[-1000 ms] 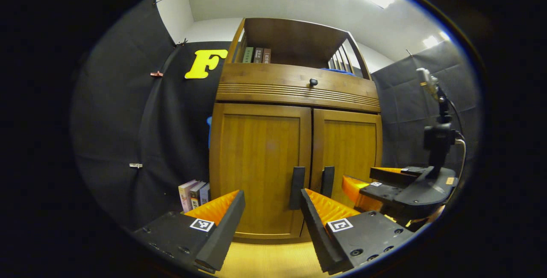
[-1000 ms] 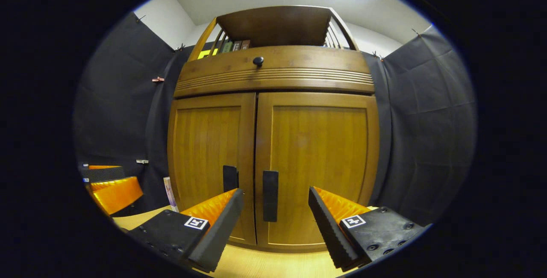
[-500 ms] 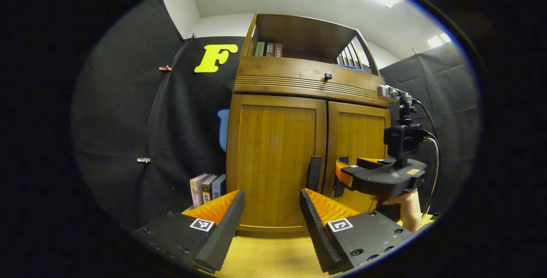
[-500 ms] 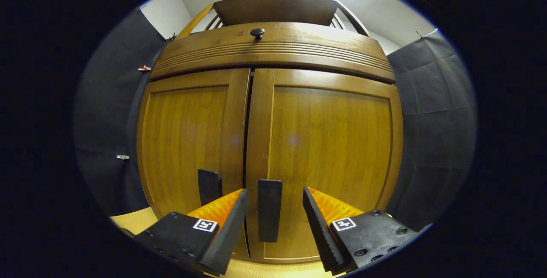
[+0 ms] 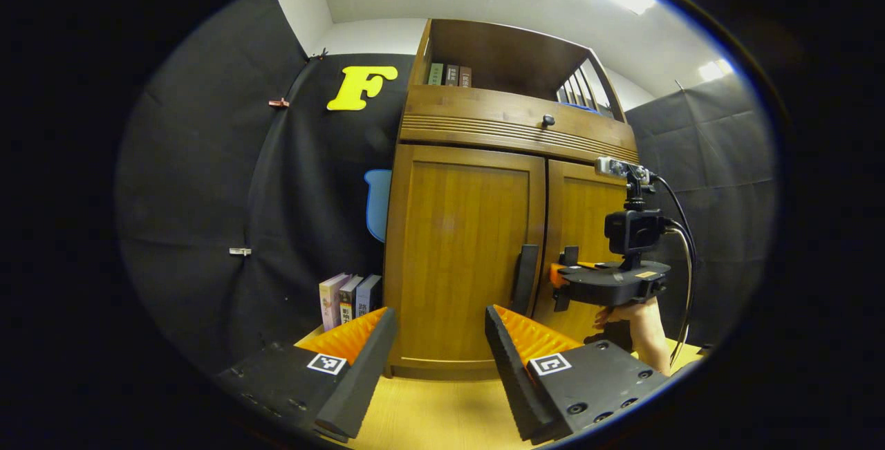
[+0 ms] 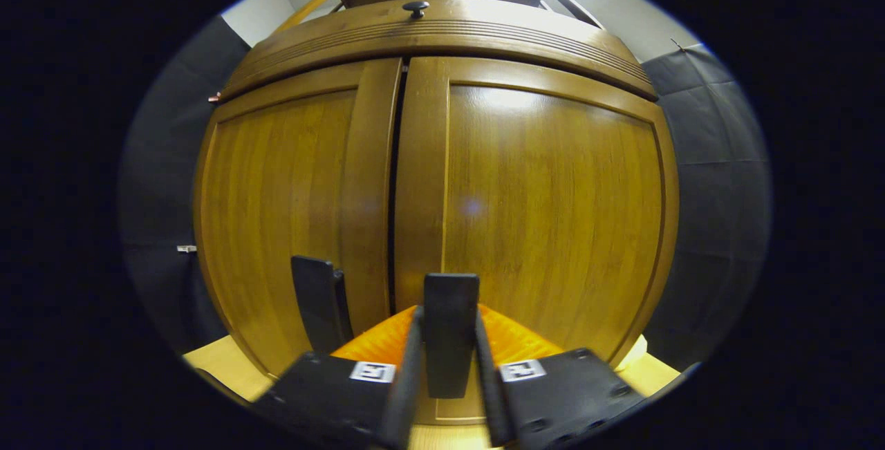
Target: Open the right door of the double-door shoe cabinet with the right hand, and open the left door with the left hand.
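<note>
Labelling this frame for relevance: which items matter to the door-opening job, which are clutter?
Job:
- right wooden cabinet door, closed
- its black vertical bar handle, clamped by the right gripper
- left wooden cabinet door, closed
- its black handle
- left gripper, open, short of the cabinet

Clutter:
- upright books beside the cabinet
- books on the top shelf
- black round drawer knob

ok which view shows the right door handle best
The right gripper view: the right door handle sits close and centred, clamped by the right gripper. In the left gripper view it is small, distant and partly hidden by that gripper.
</note>
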`<act>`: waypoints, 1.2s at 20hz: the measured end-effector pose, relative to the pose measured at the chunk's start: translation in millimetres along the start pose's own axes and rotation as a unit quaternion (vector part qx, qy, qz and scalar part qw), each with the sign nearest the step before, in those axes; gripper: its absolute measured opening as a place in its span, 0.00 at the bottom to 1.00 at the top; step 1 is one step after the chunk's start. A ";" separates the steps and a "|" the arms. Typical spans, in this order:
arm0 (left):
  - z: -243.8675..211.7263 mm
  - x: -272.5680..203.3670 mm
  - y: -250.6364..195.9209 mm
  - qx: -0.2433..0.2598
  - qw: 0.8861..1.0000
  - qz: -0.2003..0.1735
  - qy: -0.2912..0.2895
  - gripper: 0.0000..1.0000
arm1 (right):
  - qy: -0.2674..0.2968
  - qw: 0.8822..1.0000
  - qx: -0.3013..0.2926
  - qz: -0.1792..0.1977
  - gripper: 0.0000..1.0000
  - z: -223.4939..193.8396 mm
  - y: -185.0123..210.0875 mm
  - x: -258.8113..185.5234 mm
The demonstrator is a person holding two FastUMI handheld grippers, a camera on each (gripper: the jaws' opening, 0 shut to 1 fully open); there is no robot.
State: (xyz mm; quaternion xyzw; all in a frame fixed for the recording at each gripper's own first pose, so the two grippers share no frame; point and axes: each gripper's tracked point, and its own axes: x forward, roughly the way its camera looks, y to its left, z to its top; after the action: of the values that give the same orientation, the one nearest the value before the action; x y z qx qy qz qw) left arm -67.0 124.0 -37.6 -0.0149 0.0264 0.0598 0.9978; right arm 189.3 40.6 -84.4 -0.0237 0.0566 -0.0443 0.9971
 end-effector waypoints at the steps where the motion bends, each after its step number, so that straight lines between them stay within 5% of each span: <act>1: 1.1 -2.1 2.9 0.000 1.000 0.002 -0.001 0.81 | 0.004 1.000 -0.002 -0.001 0.37 -2.5 0.1 -0.1; 4: 4.1 -9.3 9.2 -0.001 1.000 0.010 -0.004 0.81 | 0.004 1.000 -0.006 -0.004 0.37 -1.0 -1.6 -2.1; 8: 8.4 -19.1 12.9 -0.001 1.000 0.013 -0.011 0.81 | 0.010 1.000 -0.006 0.004 0.18 -3.7 -1.5 -6.2; 24: -3.8 -4.1 -53.5 0.004 0.998 -0.059 0.008 0.81 | 0.014 0.997 -0.017 0.077 0.18 2.7 -33.9 -102.6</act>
State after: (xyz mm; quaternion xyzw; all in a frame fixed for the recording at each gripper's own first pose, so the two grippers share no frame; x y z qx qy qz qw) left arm -64.8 70.2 -39.7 -0.0133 0.0336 0.0008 0.9993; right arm 85.2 16.3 -68.6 -0.0358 0.0732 0.0338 0.9961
